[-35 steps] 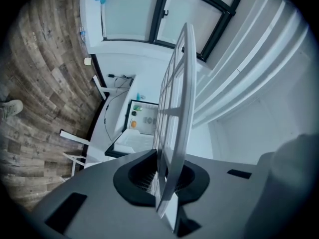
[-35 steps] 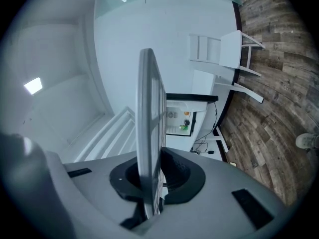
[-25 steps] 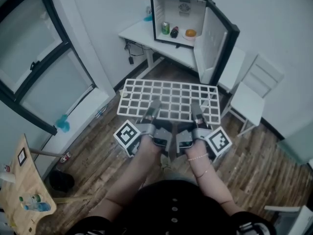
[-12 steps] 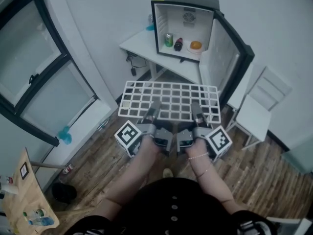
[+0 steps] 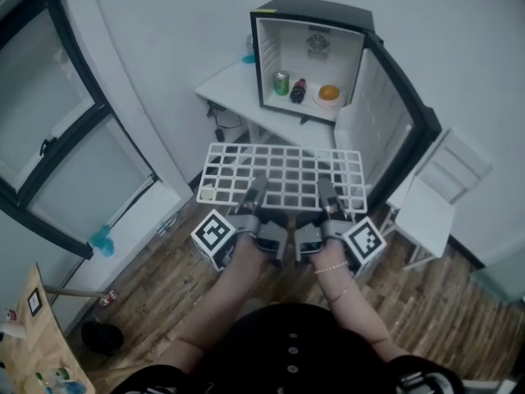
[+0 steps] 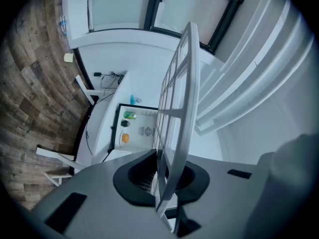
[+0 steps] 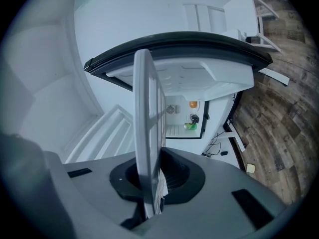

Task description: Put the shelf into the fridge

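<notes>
1. Firstly, at the far left of the head view there is a dark-framed window (image 5: 57, 130), and below it a wooden floor (image 5: 164, 277).
2. The left gripper (image 5: 259, 180) is closed on the near edge of the shelf (image 5: 283, 175). In the left gripper view the white wire grid (image 6: 182, 108) stands between the two dark pads (image 6: 134, 178) and they press on it.
3. The shelf is a white wire rack. It is held in the air, almost flat, in front of the person, lower than the fridge and well apart from it.
4. The right gripper (image 5: 326, 184) also clamps the near edge of the shelf, to the right of the left one. In the right gripper view the grid (image 7: 147, 133) passes edge-on between its jaws.
5. Behind the shelf, the small fridge (image 5: 312, 8) stands on a white table (image 5: 234, 89), with its door (image 5: 394, 130) open to the right. Inside, on the floor of the fridge, there are a green can (image 5: 281, 83), a dark bottle (image 5: 299, 91) and an orange thing (image 5: 329, 93).
6. At the right, a white chair (image 5: 439, 199) stands just beside the open door.
</notes>
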{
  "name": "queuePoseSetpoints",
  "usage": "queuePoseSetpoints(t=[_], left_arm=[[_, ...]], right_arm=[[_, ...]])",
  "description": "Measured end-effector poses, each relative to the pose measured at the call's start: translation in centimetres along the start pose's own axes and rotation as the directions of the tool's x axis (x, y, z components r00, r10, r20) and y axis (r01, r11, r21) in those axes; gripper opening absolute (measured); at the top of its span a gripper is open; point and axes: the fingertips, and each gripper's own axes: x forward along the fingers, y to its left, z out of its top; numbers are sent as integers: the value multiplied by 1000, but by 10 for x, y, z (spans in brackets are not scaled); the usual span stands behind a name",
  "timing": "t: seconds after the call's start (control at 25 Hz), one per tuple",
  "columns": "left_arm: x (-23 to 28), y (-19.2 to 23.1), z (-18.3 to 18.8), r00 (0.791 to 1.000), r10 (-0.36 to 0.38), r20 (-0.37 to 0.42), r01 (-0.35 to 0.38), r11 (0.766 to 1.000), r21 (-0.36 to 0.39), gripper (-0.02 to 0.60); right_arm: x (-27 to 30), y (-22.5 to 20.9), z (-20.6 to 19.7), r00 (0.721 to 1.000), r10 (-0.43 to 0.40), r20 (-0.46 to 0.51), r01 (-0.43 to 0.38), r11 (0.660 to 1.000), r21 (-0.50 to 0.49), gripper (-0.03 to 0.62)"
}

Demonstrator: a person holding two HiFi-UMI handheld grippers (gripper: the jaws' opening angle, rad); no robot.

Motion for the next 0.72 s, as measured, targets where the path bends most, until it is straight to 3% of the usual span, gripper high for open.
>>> queuePoseSetpoints(t=[0.72], left_arm=[[78, 20, 11, 997, 22, -76, -22, 1000, 9, 34]], right_arm=[[57, -22, 35, 997, -21, 74, 21, 1000, 5, 31]])
